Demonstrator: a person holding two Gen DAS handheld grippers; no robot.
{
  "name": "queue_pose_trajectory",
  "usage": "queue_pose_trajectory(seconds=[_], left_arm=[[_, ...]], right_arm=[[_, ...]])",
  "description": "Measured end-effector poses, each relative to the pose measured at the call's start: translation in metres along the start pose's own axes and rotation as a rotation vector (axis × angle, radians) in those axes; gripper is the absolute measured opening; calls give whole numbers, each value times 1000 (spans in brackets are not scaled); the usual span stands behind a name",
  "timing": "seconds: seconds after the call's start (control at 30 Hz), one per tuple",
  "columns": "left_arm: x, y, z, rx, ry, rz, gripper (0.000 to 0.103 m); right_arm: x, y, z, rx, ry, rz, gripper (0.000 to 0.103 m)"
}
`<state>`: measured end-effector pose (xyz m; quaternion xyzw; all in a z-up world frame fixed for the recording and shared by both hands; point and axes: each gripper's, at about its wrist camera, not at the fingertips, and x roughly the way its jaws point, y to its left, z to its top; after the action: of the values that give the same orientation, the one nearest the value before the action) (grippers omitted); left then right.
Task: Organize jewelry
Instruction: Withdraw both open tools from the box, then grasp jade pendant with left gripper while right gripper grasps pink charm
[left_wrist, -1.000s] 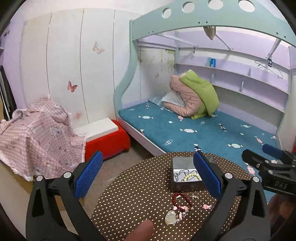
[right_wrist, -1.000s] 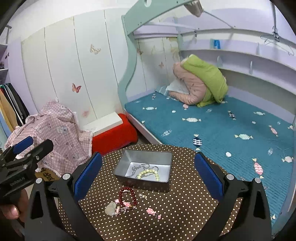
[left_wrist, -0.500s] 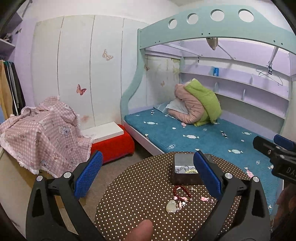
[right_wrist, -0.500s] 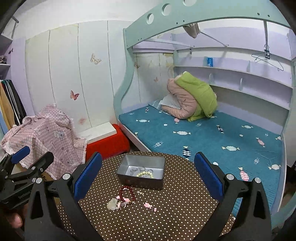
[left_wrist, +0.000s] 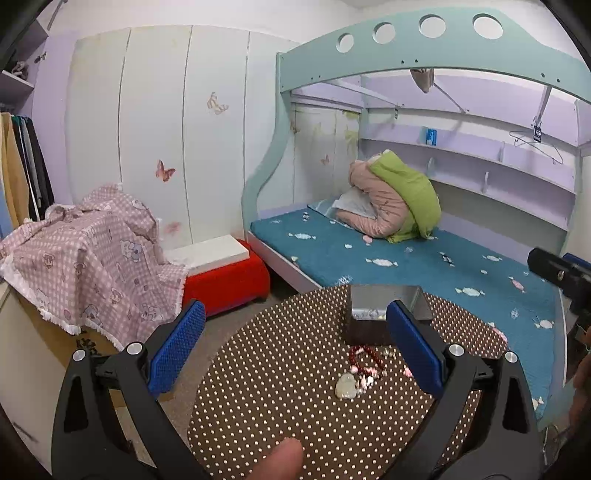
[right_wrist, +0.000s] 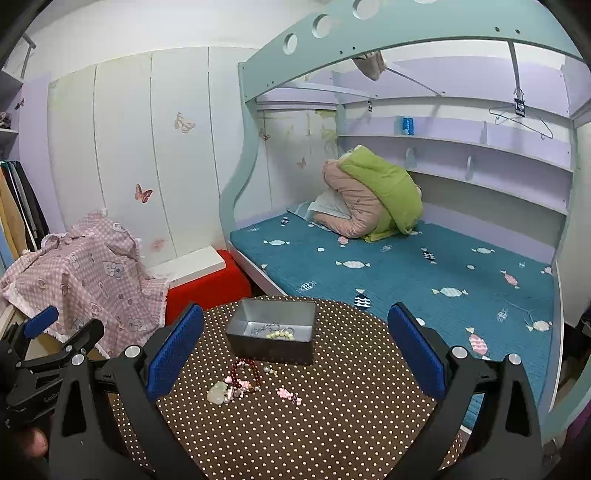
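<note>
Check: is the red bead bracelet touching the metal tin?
Apart. The right wrist view shows dotted tablecloth between the red bead bracelet and the metal tin.

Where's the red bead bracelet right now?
In the right wrist view, the red bead bracelet lies on the dotted table, just in front of the metal tin, beside a pale pendant.

Child's bedroom, even light. White panelled wall (right_wrist: 155, 155) with butterfly stickers (right_wrist: 143, 192). Mint-green bunk frame (left_wrist: 424, 48) with round cut-outs arches over the lower bed; teal mattress cover (right_wrist: 406, 273) printed with candies; pink and green bedding (right_wrist: 373, 195) bundled at its far end. Lilac shelves (right_wrist: 480, 147) behind the bed, wire hanger (right_wrist: 524, 118) above. Red box (left_wrist: 229, 280) with white lid on the floor by the bed's near corner. Pink checked cloth (left_wrist: 85, 258) draped at left. Hanging clothes (left_wrist: 26, 166) at far left.
</note>
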<state>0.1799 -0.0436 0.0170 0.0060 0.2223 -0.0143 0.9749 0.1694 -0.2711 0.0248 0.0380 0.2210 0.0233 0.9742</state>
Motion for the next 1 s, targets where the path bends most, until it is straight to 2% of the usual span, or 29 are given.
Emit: queue_pose_trajectory(seconds=[0.23, 0.67, 1.0], left_arm=[[27, -2, -29, 24, 86, -24, 98], [141, -23, -103, 93, 349, -22, 98], [185, -34, -116, 126, 429, -52, 98]], right_arm=[[13, -6, -19, -2, 63, -15, 96], [66, -19, -69, 32, 264, -22, 96], [91, -22, -81, 39, 331, -9, 96]])
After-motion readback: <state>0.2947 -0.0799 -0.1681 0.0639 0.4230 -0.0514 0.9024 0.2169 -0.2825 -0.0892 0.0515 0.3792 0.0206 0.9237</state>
